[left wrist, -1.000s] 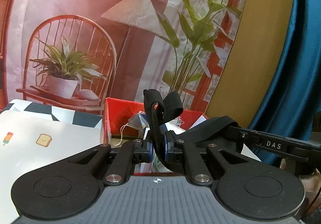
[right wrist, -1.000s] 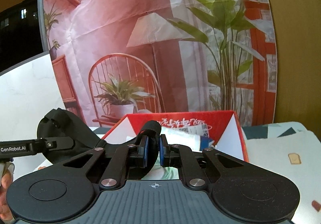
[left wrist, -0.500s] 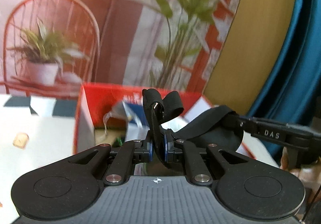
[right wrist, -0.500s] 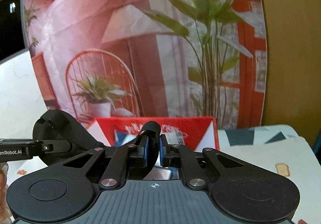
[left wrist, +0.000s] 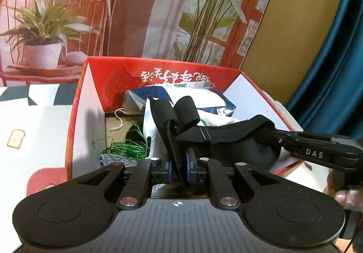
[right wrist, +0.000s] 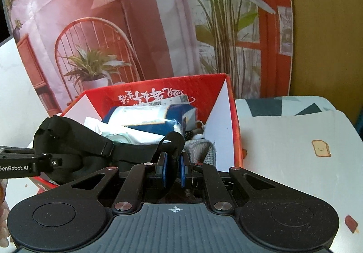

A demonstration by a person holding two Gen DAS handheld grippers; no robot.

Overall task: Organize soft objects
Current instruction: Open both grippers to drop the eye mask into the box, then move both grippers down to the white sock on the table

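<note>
Two claws pinch one black, seemingly padded mask.

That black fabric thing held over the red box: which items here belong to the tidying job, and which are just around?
In the job:
black padded fabric eye mask
left gripper and right gripper, each clamping one end
open red cardboard box

Just around:
blue-and-white plastic packet
green stringy bundle
toast-print tablecloth
</note>
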